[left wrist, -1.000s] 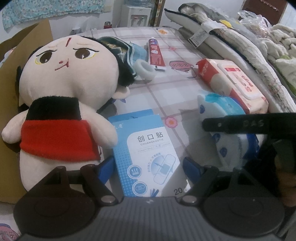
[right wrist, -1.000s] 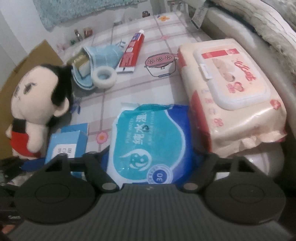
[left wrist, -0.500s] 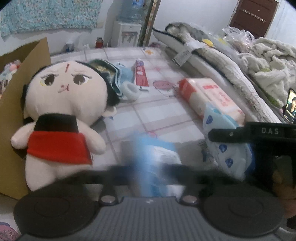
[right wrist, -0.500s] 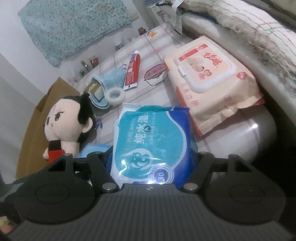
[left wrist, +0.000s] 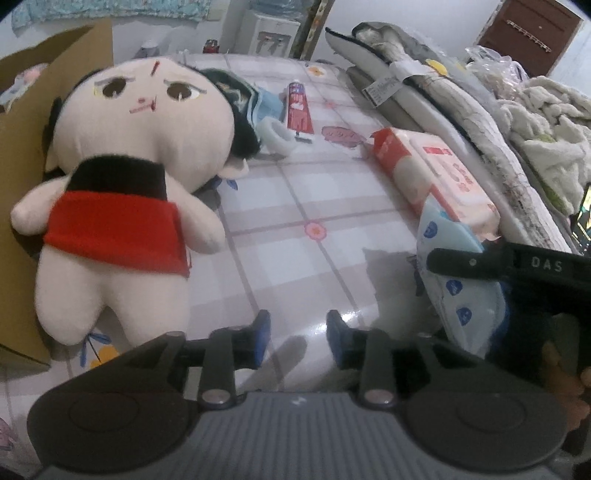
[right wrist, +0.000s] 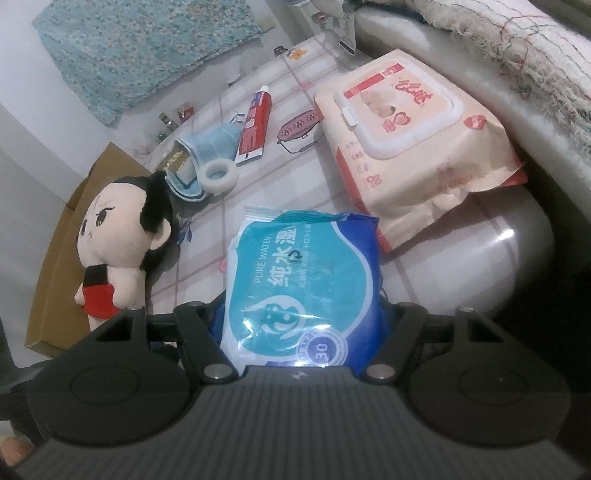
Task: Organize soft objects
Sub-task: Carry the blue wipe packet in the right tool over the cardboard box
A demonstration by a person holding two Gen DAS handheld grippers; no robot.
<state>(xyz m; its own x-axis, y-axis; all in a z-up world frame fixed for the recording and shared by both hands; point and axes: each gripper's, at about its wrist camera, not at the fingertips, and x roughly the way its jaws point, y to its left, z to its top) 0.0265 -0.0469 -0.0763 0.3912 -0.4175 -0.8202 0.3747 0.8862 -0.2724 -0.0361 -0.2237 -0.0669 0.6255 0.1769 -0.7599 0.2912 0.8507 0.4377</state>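
Observation:
My right gripper is shut on a blue wet-wipe pack and holds it above the table; the pack also shows at the right of the left wrist view. My left gripper is open and empty over the checked tablecloth. A plush doll in a red top lies to its left, against a cardboard box. The doll also shows in the right wrist view. A large pink wipe pack lies at the right.
A red toothpaste tube, a white tape roll and a blue cloth pouch lie at the far side of the table. Folded bedding runs along the right edge. A water dispenser stands behind.
The blue plaster box that sat between my left fingers is gone from view, and the left gripper is now empty. The right gripper has lifted the wipe pack and tilted.

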